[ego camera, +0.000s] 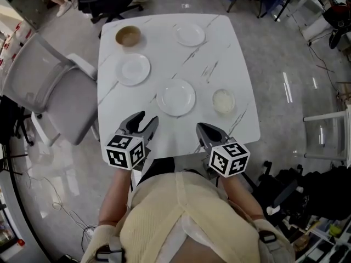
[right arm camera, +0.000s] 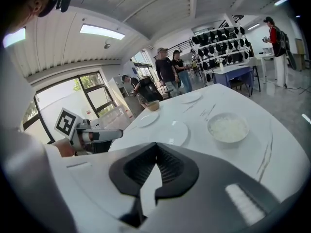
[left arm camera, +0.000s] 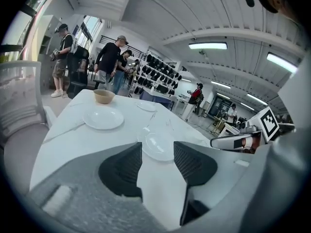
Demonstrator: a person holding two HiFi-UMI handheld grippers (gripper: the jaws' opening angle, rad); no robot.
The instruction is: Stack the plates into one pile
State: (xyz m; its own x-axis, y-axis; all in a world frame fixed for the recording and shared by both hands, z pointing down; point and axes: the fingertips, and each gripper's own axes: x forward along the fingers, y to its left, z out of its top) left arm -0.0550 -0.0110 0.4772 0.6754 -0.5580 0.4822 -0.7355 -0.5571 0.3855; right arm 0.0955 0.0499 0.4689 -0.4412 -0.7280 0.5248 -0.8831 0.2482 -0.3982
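Left tool (ego camera: 145, 120) hangs released and empty, right tool (ego camera: 204, 128) clenched on nothing, at the white marble worktop's (ego camera: 164, 59) near edge. Three round white ceramic plates (ego camera: 132, 69) lie apart; likely next: grip the nearest plate (ego camera: 176, 97) by its rim.

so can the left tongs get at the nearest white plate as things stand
Probably yes: the left tongs are open and empty, and nothing lies between them and the nearest round white plate.

White marble table (ego camera: 230, 59) on glossy grey floor (ego camera: 285, 37), grey chair (ego camera: 60, 92) beside.
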